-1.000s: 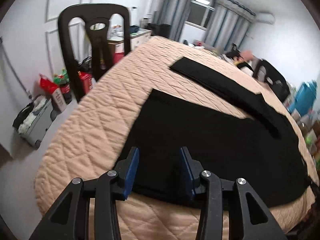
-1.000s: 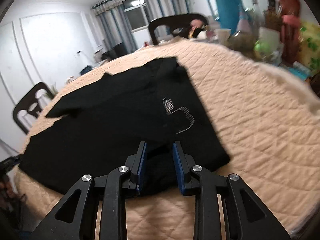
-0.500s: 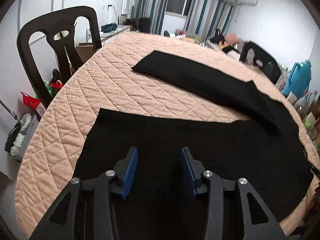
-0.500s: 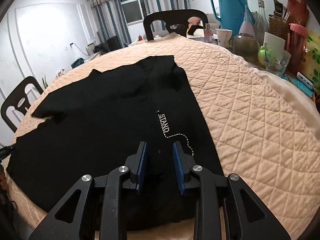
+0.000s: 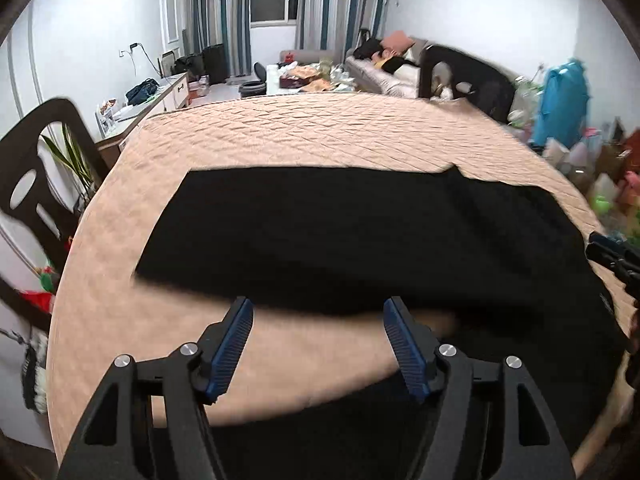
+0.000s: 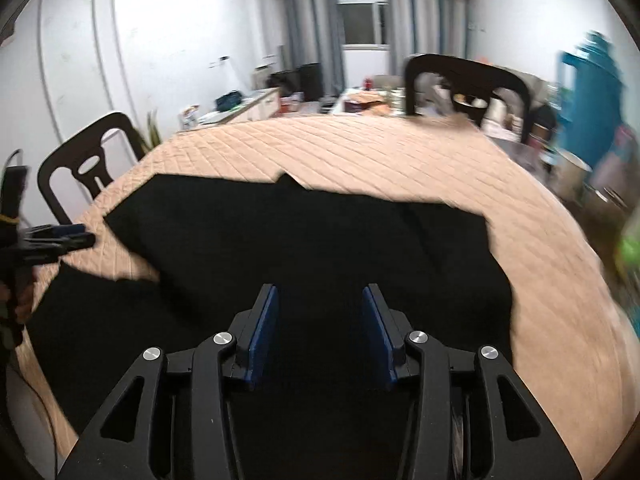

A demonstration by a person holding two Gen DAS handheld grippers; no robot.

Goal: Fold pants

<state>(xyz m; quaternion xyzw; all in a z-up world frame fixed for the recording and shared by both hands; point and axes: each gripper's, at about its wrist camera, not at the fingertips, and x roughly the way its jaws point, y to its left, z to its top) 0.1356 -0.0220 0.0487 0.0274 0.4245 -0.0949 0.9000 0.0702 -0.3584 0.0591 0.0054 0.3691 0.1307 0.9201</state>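
Observation:
Black pants [image 5: 360, 232] lie folded lengthwise on the peach quilted table cover [image 5: 320, 132]; they also show in the right wrist view [image 6: 320, 240]. My left gripper [image 5: 318, 314] is open and empty, over the cover just short of the pants' near edge. My right gripper [image 6: 320, 304] is open and empty, over the pants near the waist end. The right gripper's tip shows at the right edge of the left wrist view [image 5: 612, 256]. The left gripper shows at the left edge of the right wrist view [image 6: 52, 236].
Black chairs stand at the table's left [image 5: 28, 184] and far side [image 6: 464, 80]. A blue thermos [image 6: 592, 108] and cluttered items [image 5: 600, 184] sit at the table's right end. A sofa [image 5: 384, 68] and cabinet [image 5: 160, 92] stand beyond.
Both grippers opened and let go of the pants, then drew back. The near leg now lies folded over the far leg.

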